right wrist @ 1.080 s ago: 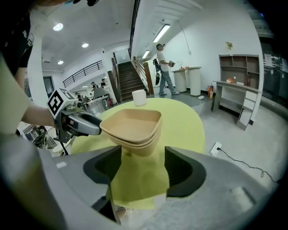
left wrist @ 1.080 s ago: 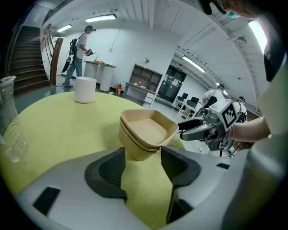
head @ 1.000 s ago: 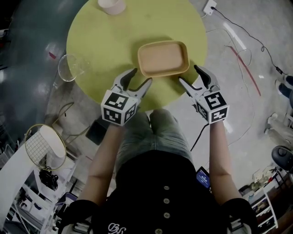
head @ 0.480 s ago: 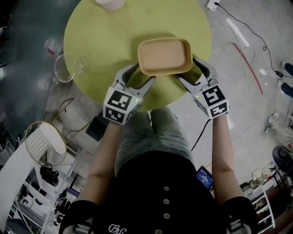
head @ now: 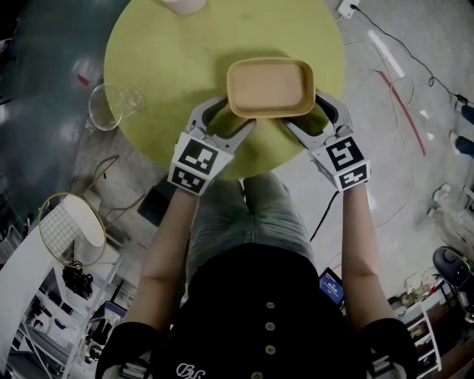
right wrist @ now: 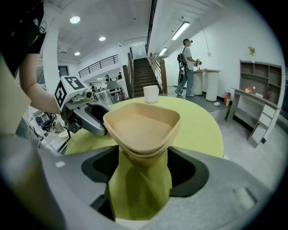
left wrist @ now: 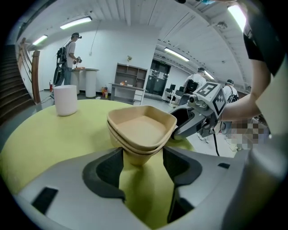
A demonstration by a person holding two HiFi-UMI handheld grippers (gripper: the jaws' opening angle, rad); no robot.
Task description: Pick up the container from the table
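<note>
A tan rectangular container [head: 270, 87] with rounded corners sits near the front of the round yellow-green table [head: 170, 66]. My left gripper [head: 230, 116] is open at its near left corner; the corner [left wrist: 141, 130] lies between the wide jaws, which do not clamp it. At the near right corner my right gripper [head: 306, 112] is also open, with that corner [right wrist: 141, 128] between its jaws. Each gripper view shows the other gripper across the container: the right gripper [left wrist: 198, 119] and the left gripper [right wrist: 83, 114].
A white cup [head: 181, 4] stands at the table's far edge. A clear glass jug [head: 111, 107] is at the table's left rim. Cables [head: 400, 81] run over the floor to the right. A wire basket [head: 70, 229] is at lower left. A person [right wrist: 188, 67] stands far behind.
Both grippers have moved forward from just short of the container, so that its near corners now lie between their jaws. The container has not left the table.
</note>
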